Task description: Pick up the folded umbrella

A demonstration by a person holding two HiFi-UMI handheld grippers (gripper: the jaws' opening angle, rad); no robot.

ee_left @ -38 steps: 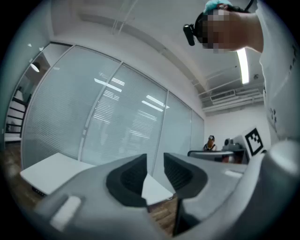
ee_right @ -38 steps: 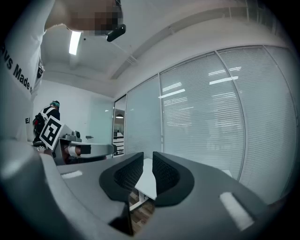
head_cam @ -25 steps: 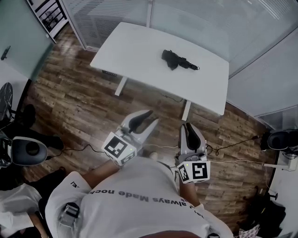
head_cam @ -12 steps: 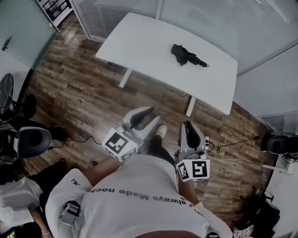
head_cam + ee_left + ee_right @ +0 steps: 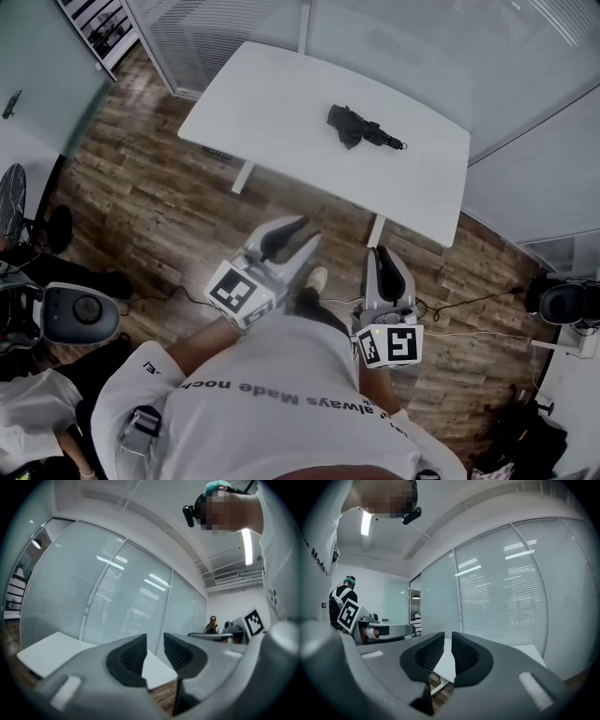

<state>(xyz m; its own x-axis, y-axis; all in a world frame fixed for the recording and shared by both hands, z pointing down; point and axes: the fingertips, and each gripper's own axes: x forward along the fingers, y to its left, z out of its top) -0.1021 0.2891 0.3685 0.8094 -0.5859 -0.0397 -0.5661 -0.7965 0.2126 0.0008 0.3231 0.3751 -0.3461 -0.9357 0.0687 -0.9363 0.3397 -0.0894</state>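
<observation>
The folded black umbrella (image 5: pixel 361 128) lies on the white table (image 5: pixel 272 103), towards its right half, handle end pointing right. Both grippers are held level in front of the person's body, well short of the table and above the wood floor. My left gripper (image 5: pixel 307 232) is open, with a clear gap between its dark pads (image 5: pixel 129 660) and nothing in it. My right gripper (image 5: pixel 382 251) is shut and empty, its pads (image 5: pixel 464 656) nearly meeting. The umbrella shows in neither gripper view; only the table (image 5: pixel 47 651) and glass walls appear there.
Glass partitions with blinds close in the table at the back and right. An office chair (image 5: pixel 70 314) stands at the left, a dark device (image 5: pixel 565 302) at the right, and cables (image 5: pixel 469 298) run over the floor. Another person (image 5: pixel 212 625) stands far off.
The person has stepped towards the table, and a shoe now shows below the grippers. Both grippers keep the same pose in front of the body.
</observation>
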